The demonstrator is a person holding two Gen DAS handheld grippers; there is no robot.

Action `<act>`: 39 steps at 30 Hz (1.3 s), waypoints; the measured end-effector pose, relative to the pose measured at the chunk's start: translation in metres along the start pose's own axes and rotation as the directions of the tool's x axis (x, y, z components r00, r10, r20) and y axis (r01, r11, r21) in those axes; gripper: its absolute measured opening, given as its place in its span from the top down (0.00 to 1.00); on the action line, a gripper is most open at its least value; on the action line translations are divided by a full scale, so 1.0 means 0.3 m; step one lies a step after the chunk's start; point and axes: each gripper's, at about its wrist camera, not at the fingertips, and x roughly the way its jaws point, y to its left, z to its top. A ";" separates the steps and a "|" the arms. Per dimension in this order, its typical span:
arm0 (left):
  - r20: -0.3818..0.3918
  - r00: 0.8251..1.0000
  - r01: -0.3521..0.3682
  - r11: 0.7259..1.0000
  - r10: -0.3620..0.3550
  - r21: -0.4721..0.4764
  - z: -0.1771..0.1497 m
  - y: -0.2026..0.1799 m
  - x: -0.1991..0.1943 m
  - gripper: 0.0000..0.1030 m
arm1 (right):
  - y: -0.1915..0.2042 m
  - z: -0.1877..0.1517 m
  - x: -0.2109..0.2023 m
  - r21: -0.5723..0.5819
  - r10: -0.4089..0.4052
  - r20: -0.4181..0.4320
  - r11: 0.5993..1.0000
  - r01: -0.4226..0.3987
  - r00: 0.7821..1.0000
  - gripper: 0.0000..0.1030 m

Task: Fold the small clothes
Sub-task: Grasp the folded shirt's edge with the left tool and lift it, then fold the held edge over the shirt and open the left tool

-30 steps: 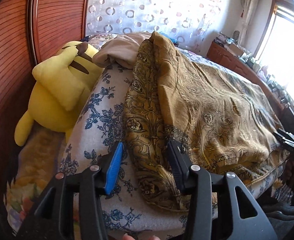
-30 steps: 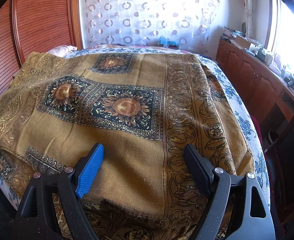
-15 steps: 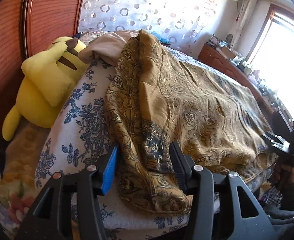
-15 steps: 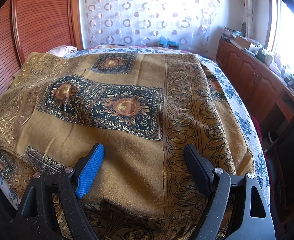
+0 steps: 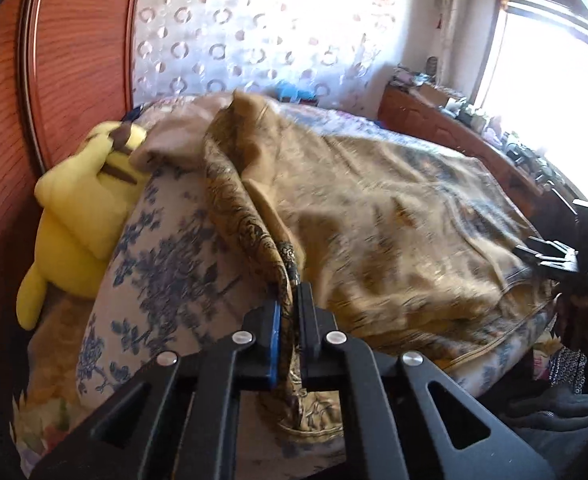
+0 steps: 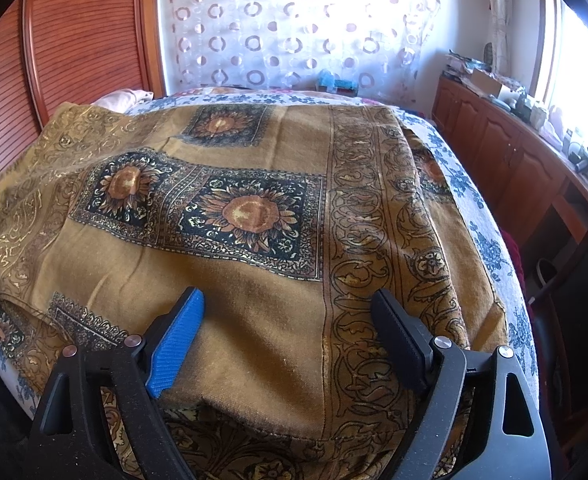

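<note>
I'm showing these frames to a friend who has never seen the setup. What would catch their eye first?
Probably the big golden-brown sunflower-patterned cloth spread over the floral bed. Next, the left claw shut on that cloth's bunched edge, while the right claw hovers open above it. A yellow plush toy leans beside the bed.

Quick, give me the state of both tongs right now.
Left tongs: closed, pinching the edge of the golden-brown patterned woven scarf.
Right tongs: open, holding nothing, poised over the same scarf.
</note>
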 end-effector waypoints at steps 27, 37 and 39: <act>-0.026 0.898 0.415 0.825 -0.439 0.383 0.531 -0.926 0.150 0.97 | -0.318 -0.052 -0.298 0.113 -0.037 0.162 0.993 0.019 0.986 0.17; -0.084 0.903 0.414 0.800 -0.421 0.434 0.506 -1.012 0.187 0.75 | -0.393 -0.087 -0.309 0.159 -0.045 0.148 0.987 0.021 0.988 0.18; -0.084 0.910 0.400 0.804 -0.406 0.440 0.489 -0.977 0.180 0.70 | -0.390 -0.087 -0.307 0.159 -0.035 0.149 0.987 0.011 0.988 0.20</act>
